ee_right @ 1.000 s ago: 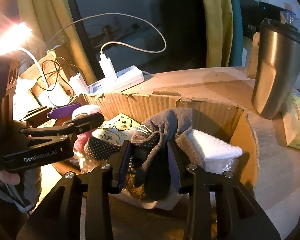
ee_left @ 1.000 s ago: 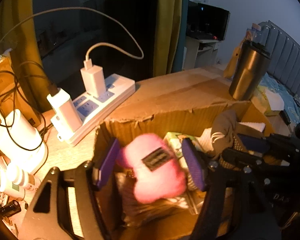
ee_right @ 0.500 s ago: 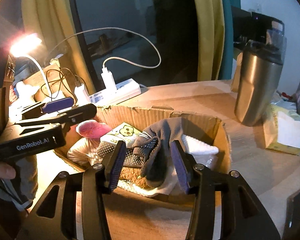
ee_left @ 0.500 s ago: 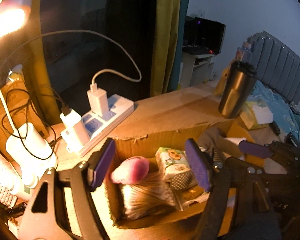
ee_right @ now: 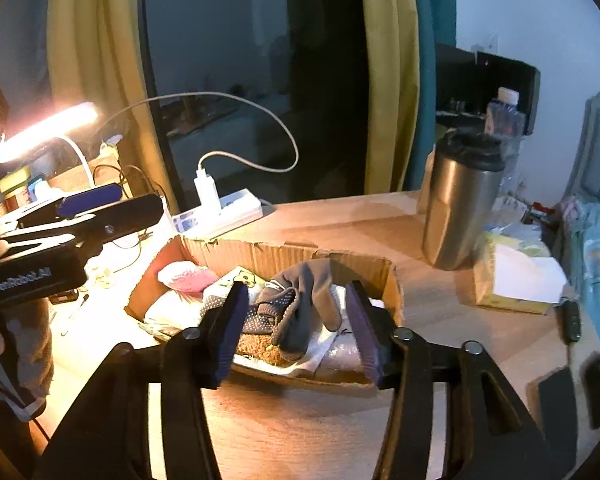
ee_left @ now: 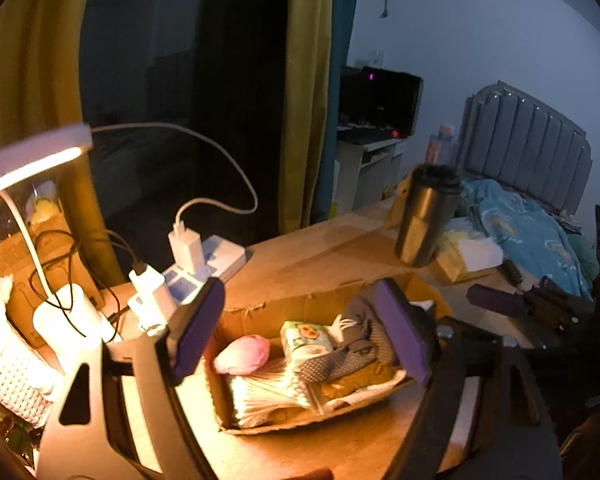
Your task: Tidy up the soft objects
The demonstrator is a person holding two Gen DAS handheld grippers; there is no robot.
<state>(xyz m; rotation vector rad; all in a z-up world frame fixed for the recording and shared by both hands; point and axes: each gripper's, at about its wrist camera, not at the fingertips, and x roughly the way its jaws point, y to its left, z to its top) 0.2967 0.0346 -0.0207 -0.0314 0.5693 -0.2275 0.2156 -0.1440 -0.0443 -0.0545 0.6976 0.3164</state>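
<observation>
A bedroom at home, seen from a cluttered desk by the window.

A bed with a padded grey headboard [ee_left: 528, 128] and blue bedding [ee_left: 532, 236] sits beside the wooden desk [ee_right: 332, 216], with yellow curtains [ee_right: 388, 76] framing a dark window (night outside), a lit desk lamp [ee_right: 48, 128], a power strip [ee_right: 220, 216] and a steel tumbler [ee_right: 460, 200].

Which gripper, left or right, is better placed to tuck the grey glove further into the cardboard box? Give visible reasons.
Probably the right gripper: it is open, and in its own view the grey glove draped in the cardboard box lies between its fingers. The left gripper, also open, frames the pink plush end instead.
</observation>
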